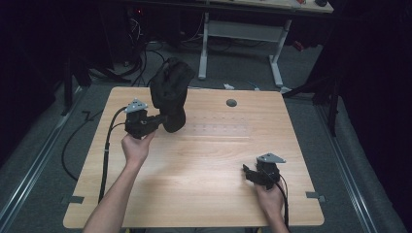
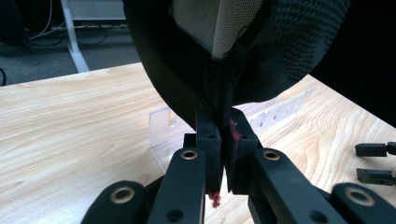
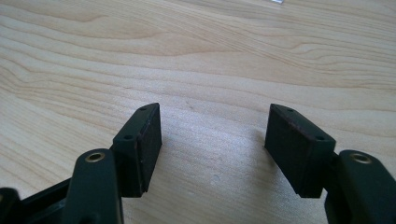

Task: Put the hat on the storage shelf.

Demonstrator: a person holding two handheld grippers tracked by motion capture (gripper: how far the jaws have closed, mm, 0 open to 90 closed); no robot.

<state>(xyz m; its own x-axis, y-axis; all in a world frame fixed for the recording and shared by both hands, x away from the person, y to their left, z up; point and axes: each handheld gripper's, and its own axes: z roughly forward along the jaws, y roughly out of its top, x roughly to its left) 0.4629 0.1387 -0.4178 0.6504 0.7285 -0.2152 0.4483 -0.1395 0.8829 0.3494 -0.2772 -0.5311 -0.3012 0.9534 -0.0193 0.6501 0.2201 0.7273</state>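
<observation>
Black fabric shoe-like object (image 1: 169, 92), dark knit outer with a pale beige mesh lining (image 2: 217, 23), is hanging above the far left part of the light wooden table (image 1: 204, 160). In the high view it is standing tall and bulky, its upper end reaching past the far table edge, its lower end sitting level with the left gripper (image 1: 158, 119). Whether it is touching the tabletop cannot be told.

Left gripper (image 2: 223, 140) is pinching the object's lower edge: the jaws are pressing nearly together on a thin fold of dark fabric where two panels are meeting at a seam. Small red flecks are showing on the jaw pads. The person's left hand (image 1: 136, 145) is holding this gripper from below, cable trailing off toward the near left.

Behind the pinched edge, in the left gripper view, a clear plastic strip with a row of holes (image 2: 280, 112) is lying flat on the table.

Right gripper (image 1: 248, 173) is sitting near the right front of the table, well apart from the object. In the right gripper view its jaws (image 3: 212, 140) are standing spread wide over bare wood, nothing between them. The right hand (image 1: 269, 196) is gripping it.
</observation>
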